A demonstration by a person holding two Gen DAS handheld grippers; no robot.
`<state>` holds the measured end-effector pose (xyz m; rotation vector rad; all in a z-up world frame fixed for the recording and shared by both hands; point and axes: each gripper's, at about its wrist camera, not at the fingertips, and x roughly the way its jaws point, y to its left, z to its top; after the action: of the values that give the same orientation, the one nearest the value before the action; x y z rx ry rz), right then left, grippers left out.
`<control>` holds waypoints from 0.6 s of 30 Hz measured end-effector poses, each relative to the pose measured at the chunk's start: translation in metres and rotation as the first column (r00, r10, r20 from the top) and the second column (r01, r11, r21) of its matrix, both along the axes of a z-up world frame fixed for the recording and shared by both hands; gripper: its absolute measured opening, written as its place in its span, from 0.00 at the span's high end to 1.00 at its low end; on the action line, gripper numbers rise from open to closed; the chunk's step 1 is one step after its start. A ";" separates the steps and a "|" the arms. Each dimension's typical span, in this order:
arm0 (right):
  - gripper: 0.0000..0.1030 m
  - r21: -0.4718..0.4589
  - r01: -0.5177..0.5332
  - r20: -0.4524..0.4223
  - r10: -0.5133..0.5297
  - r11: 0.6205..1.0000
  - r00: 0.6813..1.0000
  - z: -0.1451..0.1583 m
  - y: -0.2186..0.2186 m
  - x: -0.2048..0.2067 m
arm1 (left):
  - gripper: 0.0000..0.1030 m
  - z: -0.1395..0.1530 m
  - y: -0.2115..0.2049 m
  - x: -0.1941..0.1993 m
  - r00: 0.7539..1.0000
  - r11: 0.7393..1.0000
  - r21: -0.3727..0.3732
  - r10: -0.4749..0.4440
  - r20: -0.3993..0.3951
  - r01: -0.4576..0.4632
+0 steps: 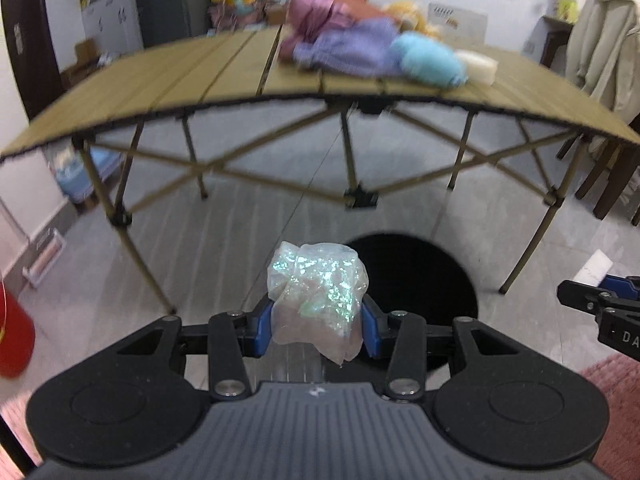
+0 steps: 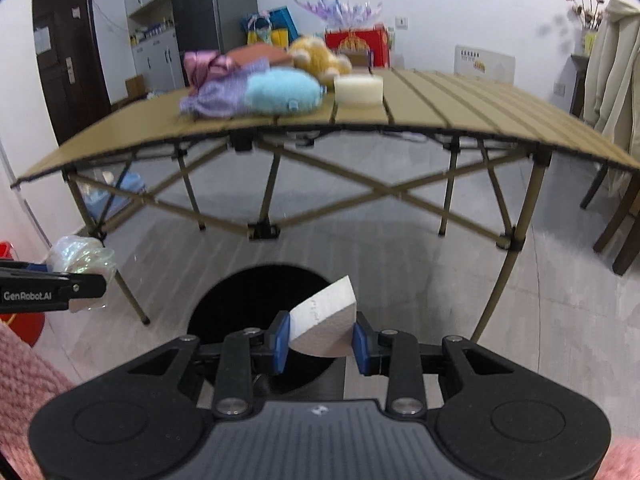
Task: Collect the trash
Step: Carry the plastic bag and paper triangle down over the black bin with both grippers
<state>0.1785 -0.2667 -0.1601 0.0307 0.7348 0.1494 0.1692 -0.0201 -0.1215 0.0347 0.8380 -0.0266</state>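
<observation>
My left gripper (image 1: 318,326) is shut on a crumpled iridescent plastic wrapper (image 1: 318,292), which bulges up between the blue pads. It hangs just left of a round black bin opening (image 1: 420,280) on the floor. My right gripper (image 2: 320,340) is shut on a white foam wedge (image 2: 326,320), held over the same black bin opening (image 2: 256,300). In the right wrist view the left gripper (image 2: 86,284) with the wrapper (image 2: 82,256) shows at the left edge. The right gripper (image 1: 572,294) with the wedge (image 1: 596,268) shows at the right edge of the left wrist view.
A tan folding table (image 2: 460,108) stands beyond the bin, with its crossed legs close behind it. Soft toys (image 2: 280,92) and a white foam block (image 2: 358,90) lie on it. A red bucket (image 1: 14,336) is at the left, dark chairs (image 1: 612,176) at the right.
</observation>
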 end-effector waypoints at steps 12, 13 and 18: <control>0.70 -0.033 0.008 -0.134 -0.013 0.999 0.991 -0.048 0.008 0.016 | 0.58 -0.071 0.023 0.030 0.965 0.996 -0.017 0.082 -0.250 -0.090; 0.70 -0.035 0.013 -0.142 -0.017 0.999 0.990 -0.050 0.007 0.018 | 0.58 -0.077 0.024 0.033 0.959 0.995 -0.016 0.088 -0.270 -0.096; 0.70 -0.042 0.043 -0.184 -0.050 0.998 0.982 -0.062 0.004 0.028 | 0.58 -0.091 0.030 0.039 0.937 0.992 -0.016 0.111 -0.331 -0.123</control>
<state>0.2067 -0.2630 -0.2225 0.0255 0.9219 0.0883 0.2077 0.0102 -0.2126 -0.0555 1.1740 0.0667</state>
